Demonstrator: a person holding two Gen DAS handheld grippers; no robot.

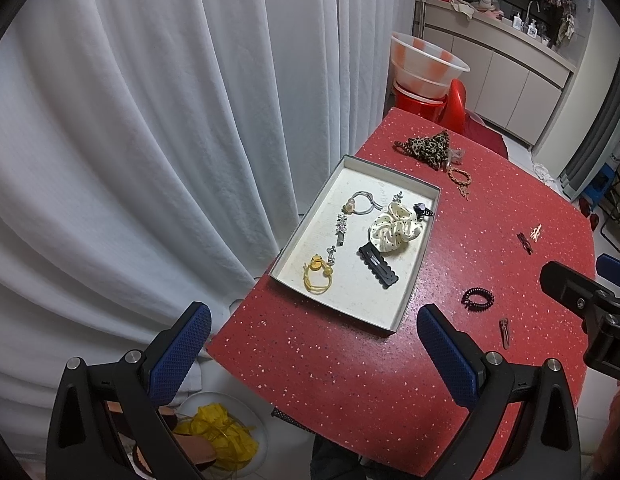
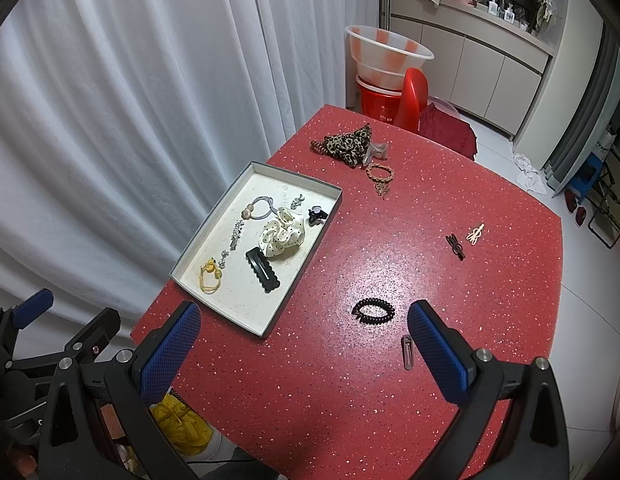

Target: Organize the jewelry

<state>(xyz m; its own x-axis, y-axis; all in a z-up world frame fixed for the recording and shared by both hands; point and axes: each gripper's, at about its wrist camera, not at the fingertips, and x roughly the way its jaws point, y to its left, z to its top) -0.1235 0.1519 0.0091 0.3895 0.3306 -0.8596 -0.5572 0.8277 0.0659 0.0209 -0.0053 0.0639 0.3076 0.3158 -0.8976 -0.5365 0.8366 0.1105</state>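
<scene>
On the red table (image 2: 349, 380), the shallow box (image 2: 214, 236) by the curtain already holds a dotted scrunchie (image 2: 280, 236), a black clip (image 2: 264, 270), a yellow tie (image 2: 210, 276) and small pieces. Left outside: coil tie (image 2: 373, 310), slim clip (image 2: 407, 351), two small clips (image 2: 463, 240), bracelet (image 2: 378, 172), leopard scrunchie (image 2: 347, 143). Roughly half done. Left gripper (image 1: 313, 344) and right gripper (image 2: 304, 342) hover above the near edge, both spread wide, empty.

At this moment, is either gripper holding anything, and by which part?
Nothing is held. The left gripper and the right gripper both hover with jaws wide open above the red speckled table, gripping no item.
</scene>
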